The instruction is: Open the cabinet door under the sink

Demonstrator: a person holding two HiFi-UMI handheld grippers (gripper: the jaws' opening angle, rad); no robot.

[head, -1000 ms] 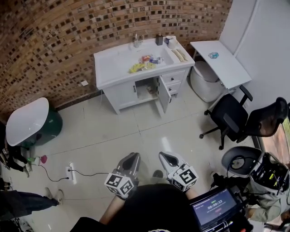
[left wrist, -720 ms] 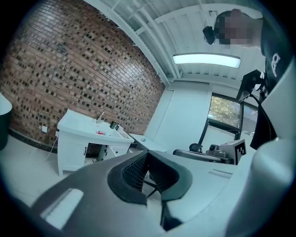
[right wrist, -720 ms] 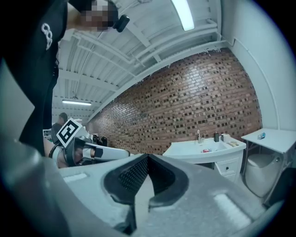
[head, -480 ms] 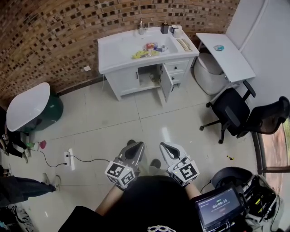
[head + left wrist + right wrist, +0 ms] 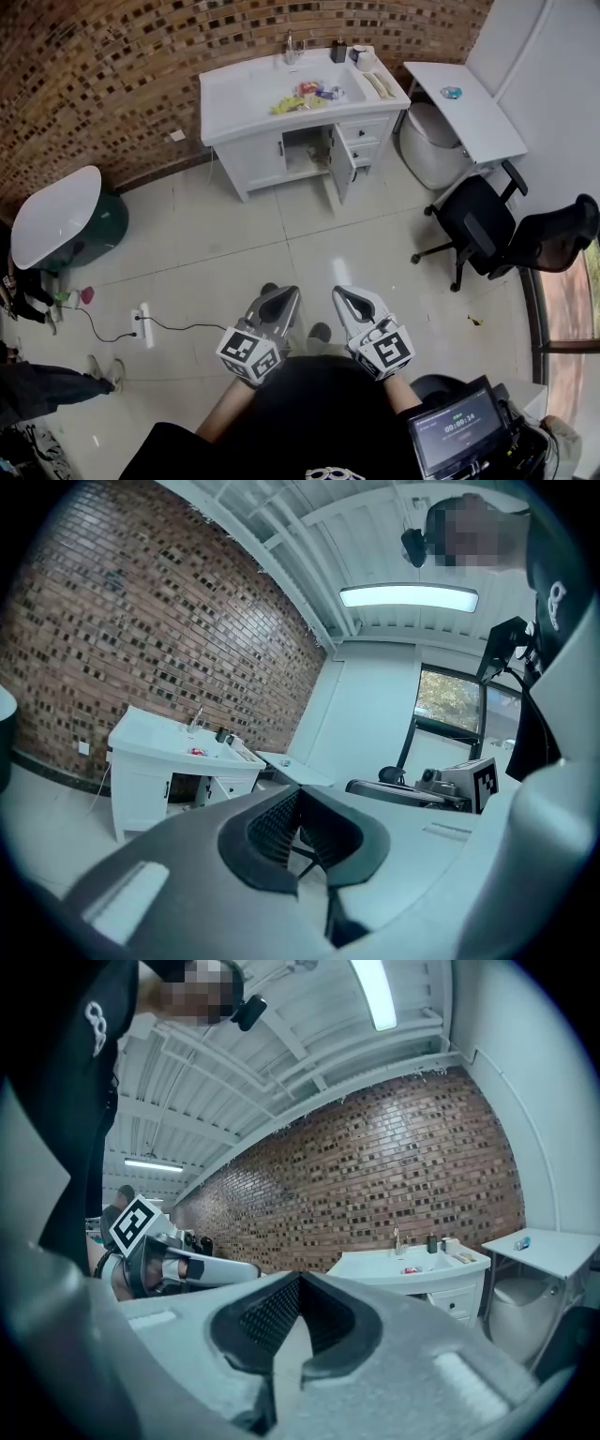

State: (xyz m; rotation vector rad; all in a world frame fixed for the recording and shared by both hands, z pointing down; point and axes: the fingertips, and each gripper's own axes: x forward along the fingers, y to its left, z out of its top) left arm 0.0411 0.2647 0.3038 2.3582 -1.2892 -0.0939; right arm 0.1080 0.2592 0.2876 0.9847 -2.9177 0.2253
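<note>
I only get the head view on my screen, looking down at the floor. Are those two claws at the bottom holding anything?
Observer: No. The left gripper view shows the left claw shut, with nothing between its jaws.
Operator: And the other one?
Observer: The right claw is shut and empty too, going by its own view.
Operator: What's overhead, out of my sight?
Observer: A white beamed ceiling with a long lit lamp.
</note>
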